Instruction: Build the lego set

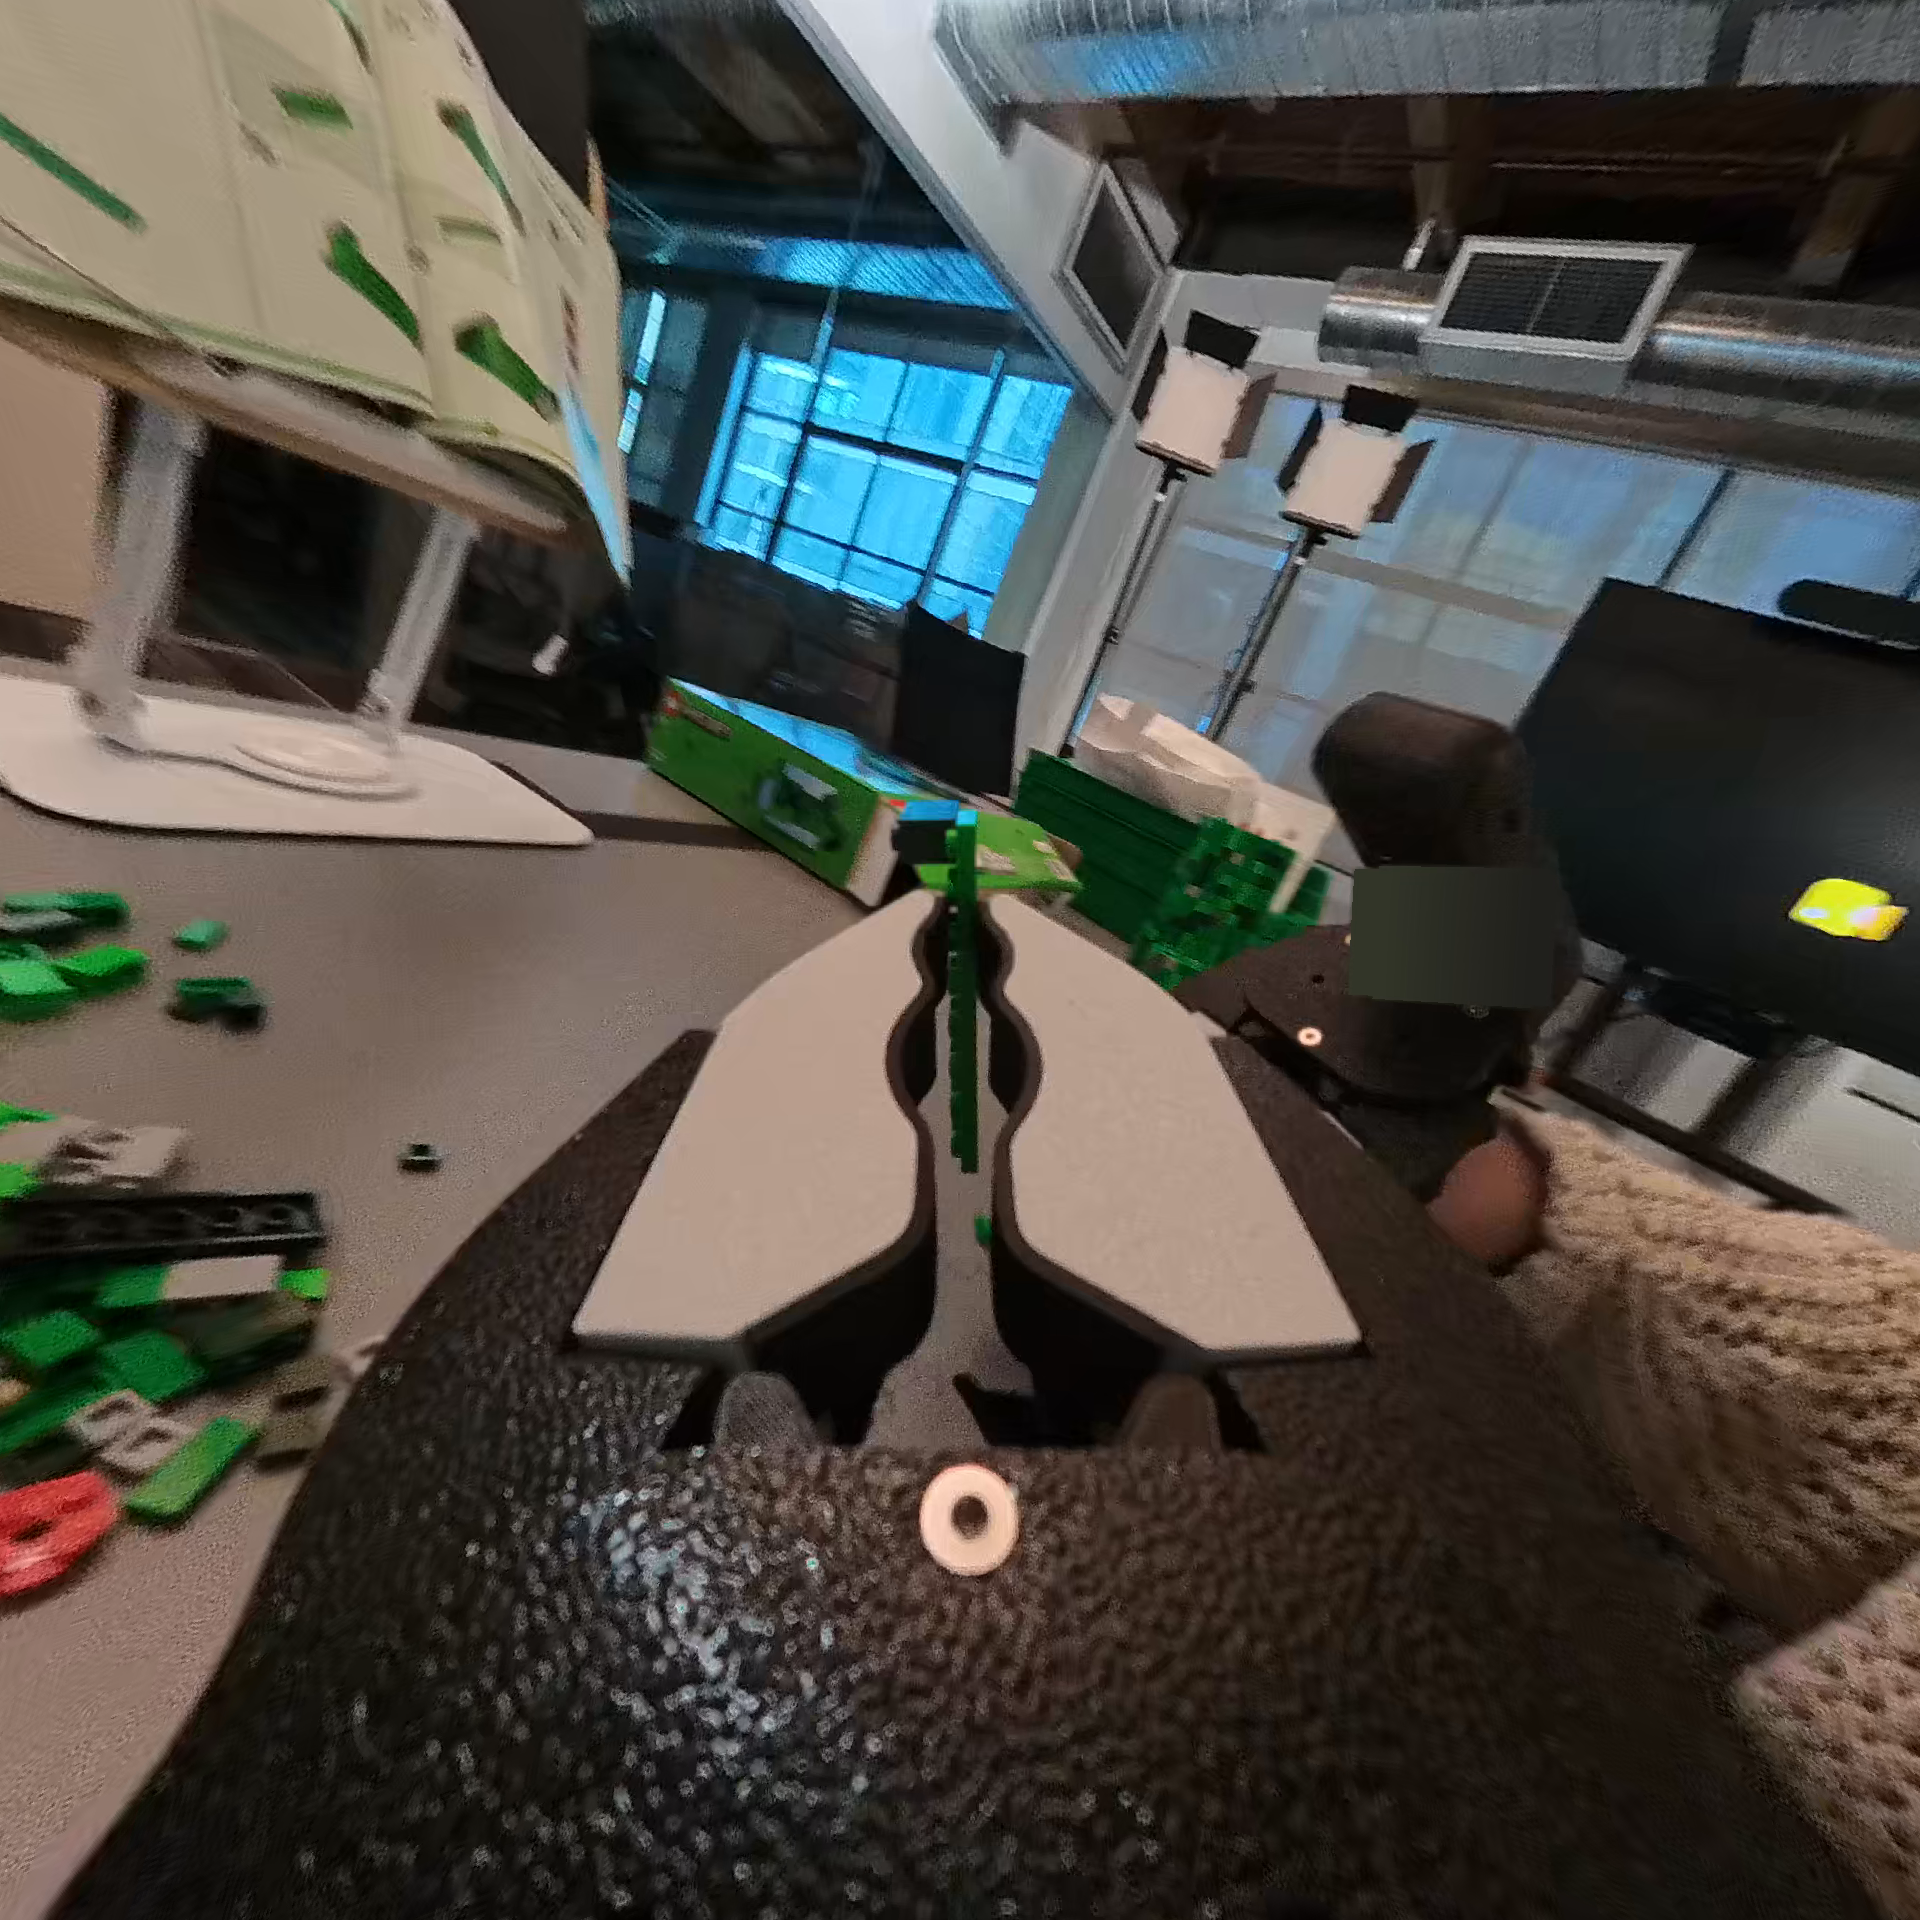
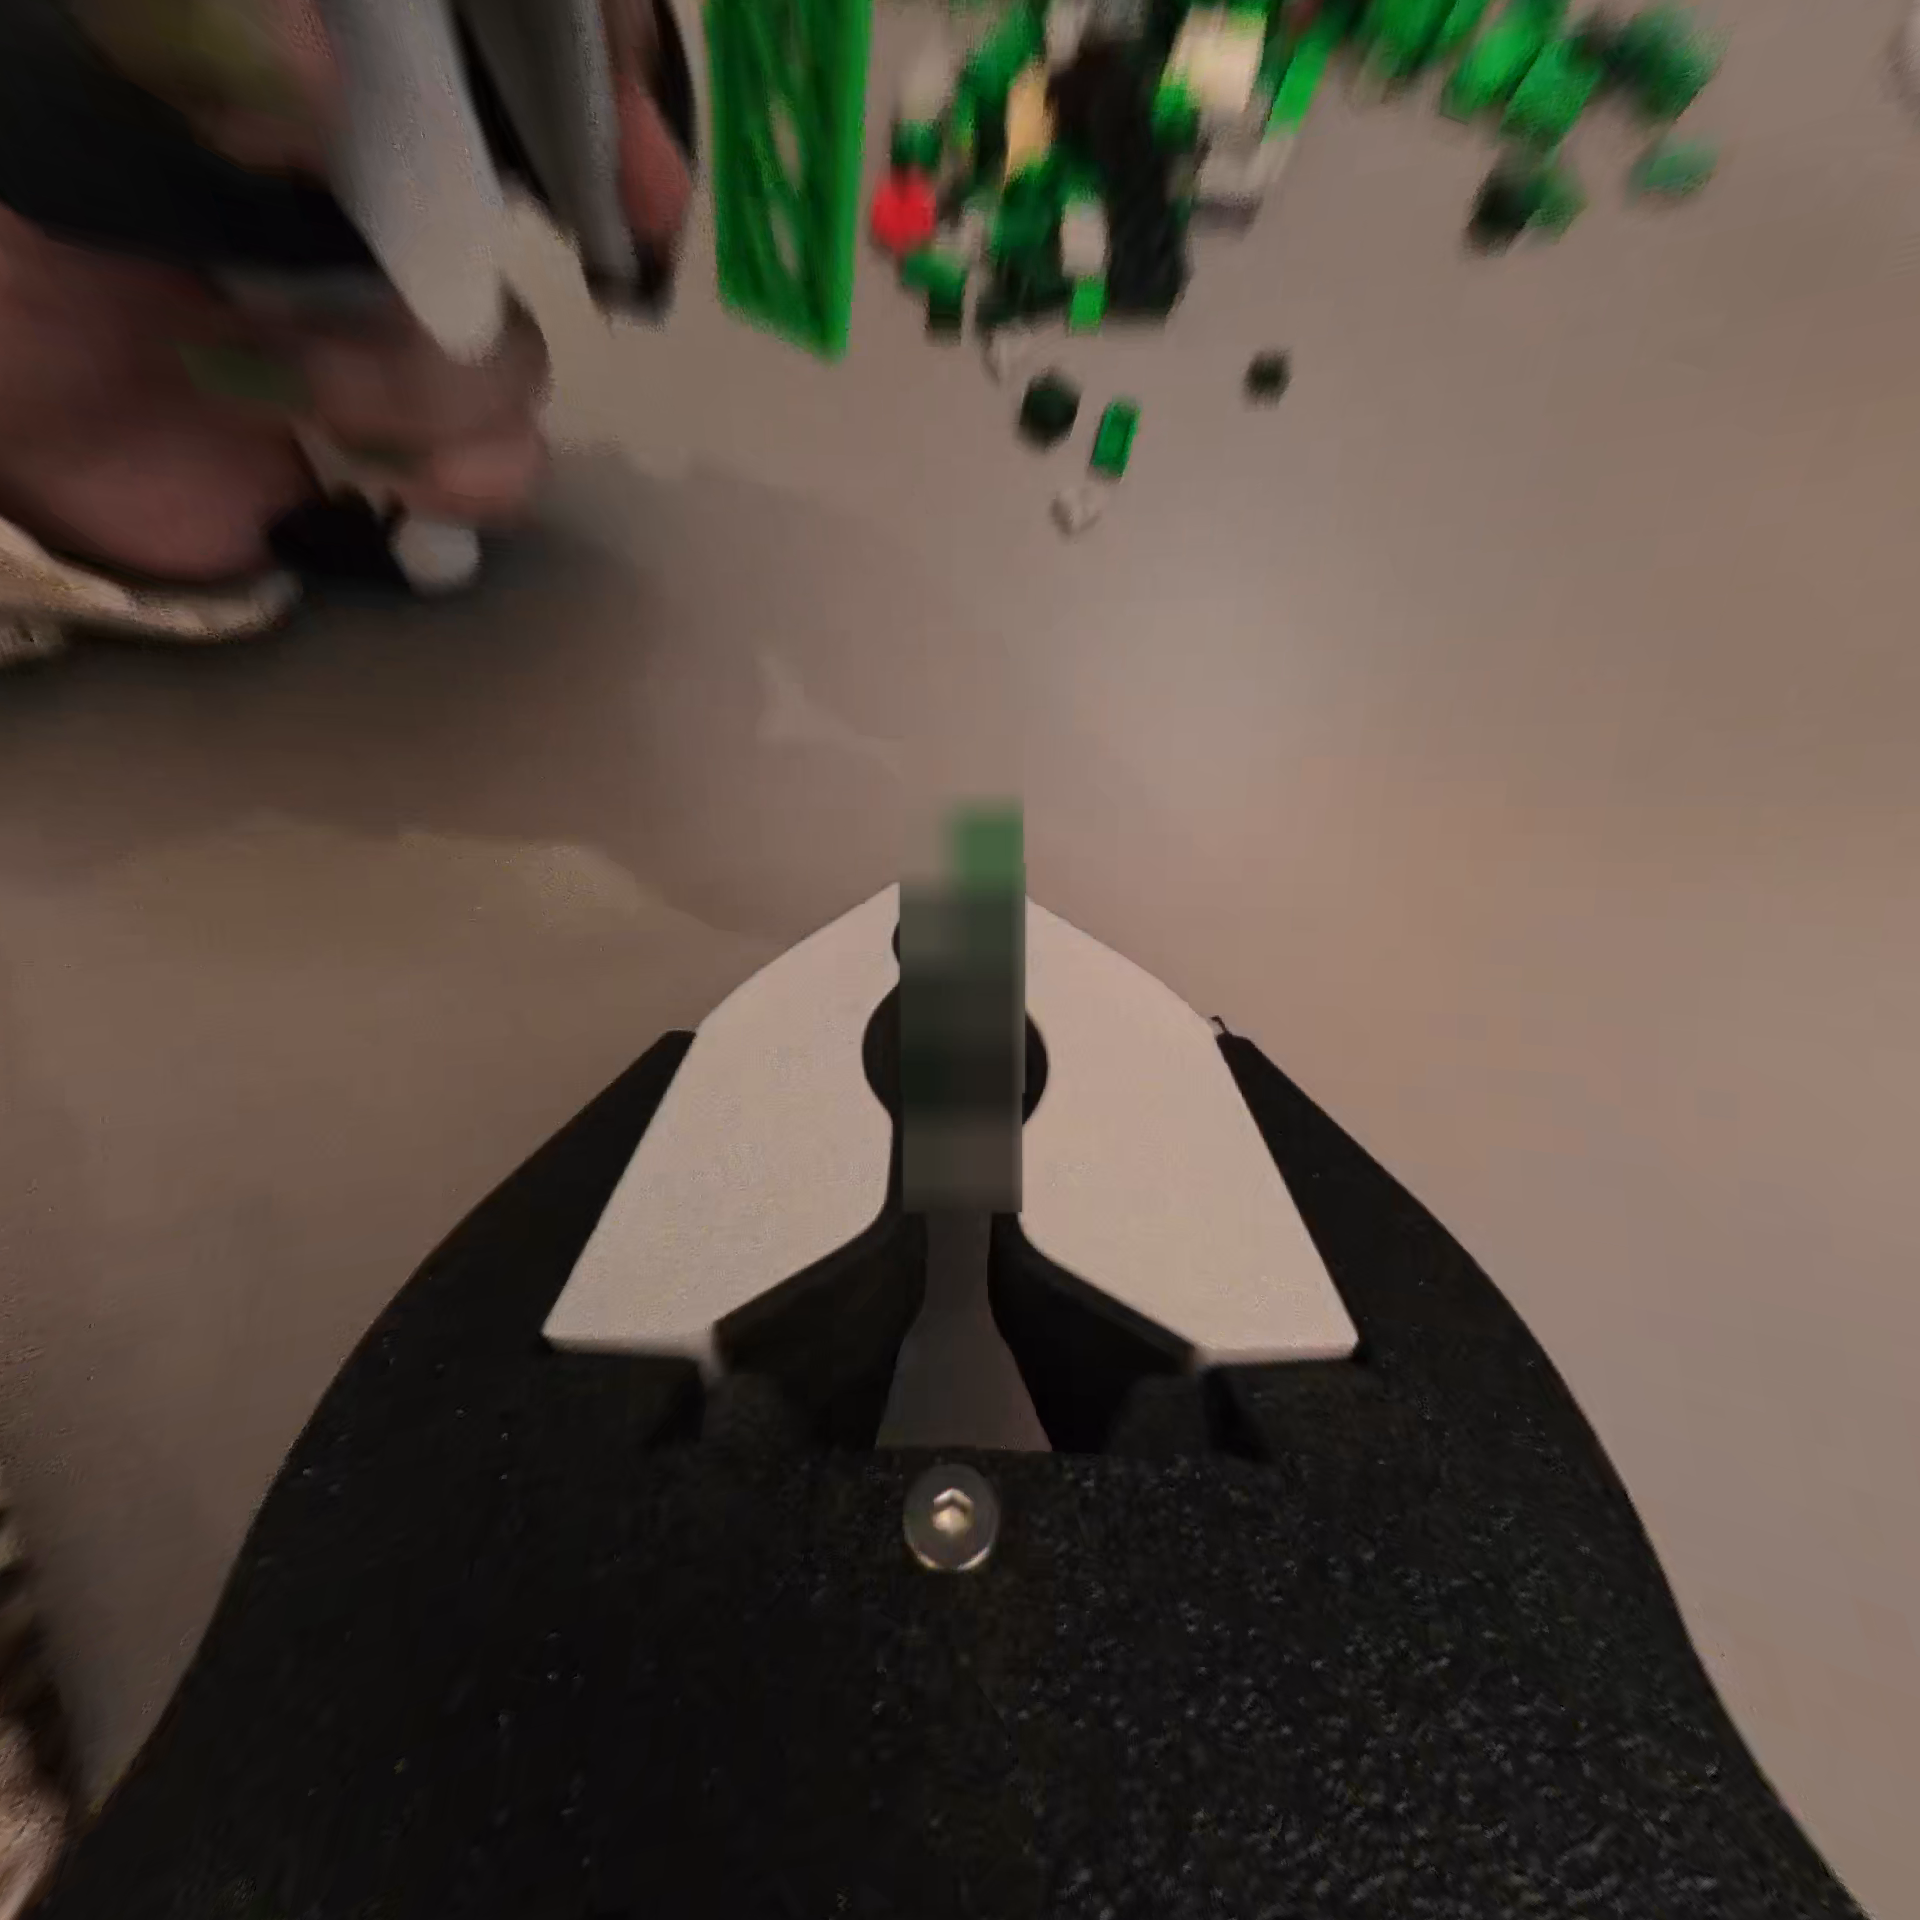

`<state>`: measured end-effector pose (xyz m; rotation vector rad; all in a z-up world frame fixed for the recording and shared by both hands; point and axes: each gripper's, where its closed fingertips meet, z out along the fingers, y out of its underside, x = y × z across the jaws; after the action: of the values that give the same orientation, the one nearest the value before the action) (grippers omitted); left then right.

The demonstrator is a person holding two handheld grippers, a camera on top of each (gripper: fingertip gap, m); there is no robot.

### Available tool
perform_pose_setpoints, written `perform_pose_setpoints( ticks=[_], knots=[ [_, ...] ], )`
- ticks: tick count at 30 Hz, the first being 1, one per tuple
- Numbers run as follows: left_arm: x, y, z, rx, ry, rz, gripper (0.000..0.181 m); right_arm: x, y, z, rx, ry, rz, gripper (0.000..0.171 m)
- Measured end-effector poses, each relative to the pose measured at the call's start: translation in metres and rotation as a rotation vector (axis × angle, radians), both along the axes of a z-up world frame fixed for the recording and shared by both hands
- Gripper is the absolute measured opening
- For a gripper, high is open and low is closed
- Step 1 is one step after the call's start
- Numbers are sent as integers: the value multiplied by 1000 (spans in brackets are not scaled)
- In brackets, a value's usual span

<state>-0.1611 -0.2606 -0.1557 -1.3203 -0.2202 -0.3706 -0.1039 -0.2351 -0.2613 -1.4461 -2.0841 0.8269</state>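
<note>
In the left wrist view my left gripper (image 1: 961, 925) is shut on a thin green lego plate (image 1: 964, 1039), held edge-on and upright above the table. A small blue and black piece (image 1: 925, 831) sits at its far end. In the right wrist view my right gripper (image 2: 961, 904) is shut on a small green piece (image 2: 987, 842) that sticks out past the tips; a mosaic patch covers most of it. The same view shows the green plate (image 2: 790, 177), blurred at the top, next to a hand (image 2: 436, 416).
Loose green, black, grey and red lego pieces (image 1: 125, 1340) lie on the grey table (image 1: 468, 987) at the left; they also show in the right wrist view (image 2: 1091, 156). An instruction booklet (image 1: 312, 208) rests on a white stand. A green box (image 1: 769, 790) and stacked green parts (image 1: 1195, 883) lie beyond.
</note>
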Motion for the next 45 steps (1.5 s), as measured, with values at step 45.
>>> perform_pose_setpoints(
  ticks=[45],
  knots=[
    [88,26,-60,-379,535,-222,3,-2,-51,77,-208,27,184,8]
  ],
)
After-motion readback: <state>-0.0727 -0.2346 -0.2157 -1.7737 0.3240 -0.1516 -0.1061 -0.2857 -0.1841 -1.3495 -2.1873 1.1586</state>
